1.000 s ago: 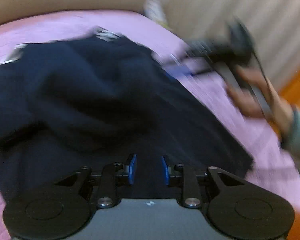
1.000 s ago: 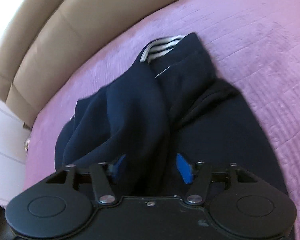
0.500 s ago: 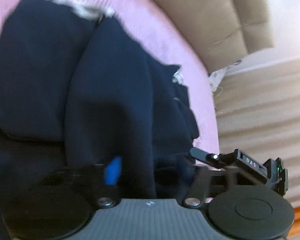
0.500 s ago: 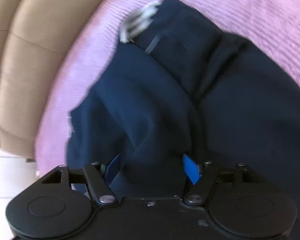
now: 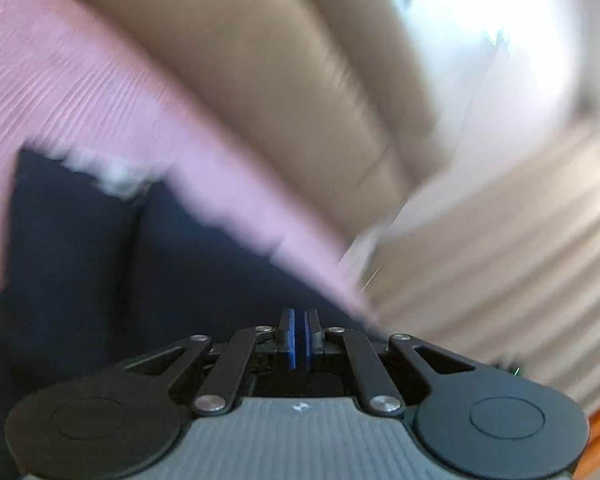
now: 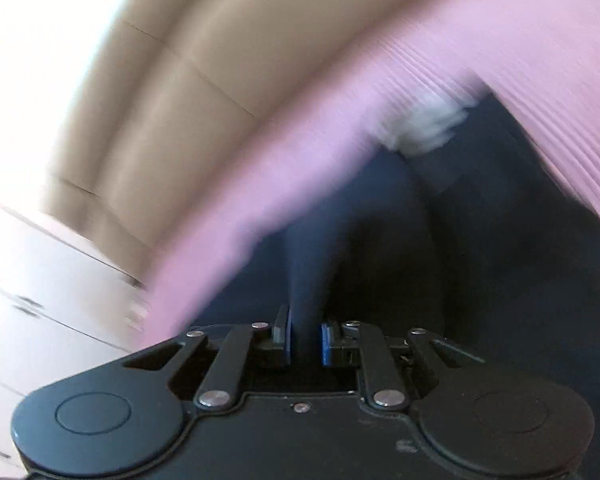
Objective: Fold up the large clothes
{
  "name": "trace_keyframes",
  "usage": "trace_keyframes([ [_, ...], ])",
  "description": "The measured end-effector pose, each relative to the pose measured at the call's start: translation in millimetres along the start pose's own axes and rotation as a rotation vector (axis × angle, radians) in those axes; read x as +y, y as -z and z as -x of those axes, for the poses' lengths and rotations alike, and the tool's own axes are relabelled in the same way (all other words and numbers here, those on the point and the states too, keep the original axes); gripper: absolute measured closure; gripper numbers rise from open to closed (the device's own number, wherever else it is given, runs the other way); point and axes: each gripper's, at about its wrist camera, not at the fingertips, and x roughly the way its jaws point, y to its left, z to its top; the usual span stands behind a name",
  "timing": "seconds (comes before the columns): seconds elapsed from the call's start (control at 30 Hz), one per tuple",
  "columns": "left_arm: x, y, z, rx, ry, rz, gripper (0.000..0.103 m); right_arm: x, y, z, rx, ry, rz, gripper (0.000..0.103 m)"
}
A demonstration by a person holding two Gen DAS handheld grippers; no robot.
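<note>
The dark blue garment (image 5: pixel 100 264) lies on the bed, on the pink bedspread (image 5: pixel 60 92), and it reaches close to the bed's side edge in the left wrist view. It looks soft and floppy, and a bit thick, like a sweatshirt, though the pictures are blurry so I cannot be sure what kind of top it is. It will bend and sag wherever it is lifted, and it will not break. It has a whitish striped band (image 6: pixel 424 128) at its far end, near the head of the bed. A good place to hold soft cloth like this is at an edge or a corner, with one gripper on each side, so the fold comes out flat. The right gripper (image 6: pixel 306 340) is closing, and a thick ridge of the blue cloth stands between its blue pads and looks pinched. The left gripper (image 5: pixel 299 338) has its pads almost together. Only a thin dark line shows between them, and I cannot tell if that is cloth or just a gap. Behind the bed stands a tan padded headboard (image 5: pixel 260 80). White drawers (image 6: pixel 40 288) stand beside the bed in the right wrist view, and pale curtains (image 5: pixel 520 272) hang past the bed's side in the left wrist view. Nothing lies on top of the garment, so nothing looks to be in the way.
</note>
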Motion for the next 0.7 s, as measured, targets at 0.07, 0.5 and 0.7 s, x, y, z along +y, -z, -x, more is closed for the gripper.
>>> trace_keyframes([
  [0.07, 12, 36, -16, 0.217, -0.092, -0.037, 0.098, -30, 29, -4, 0.084, 0.088, -0.036, 0.081],
  [0.5, -56, -2, -26, 0.067, 0.061, -0.178, 0.073, 62, 32, 41, -0.168, 0.175, 0.248, 0.037],
  [0.7, -54, 6, -51, 0.101, 0.042, -0.148, 0.073, 67, 47, -13, -0.046, 0.092, 0.298, 0.042],
])
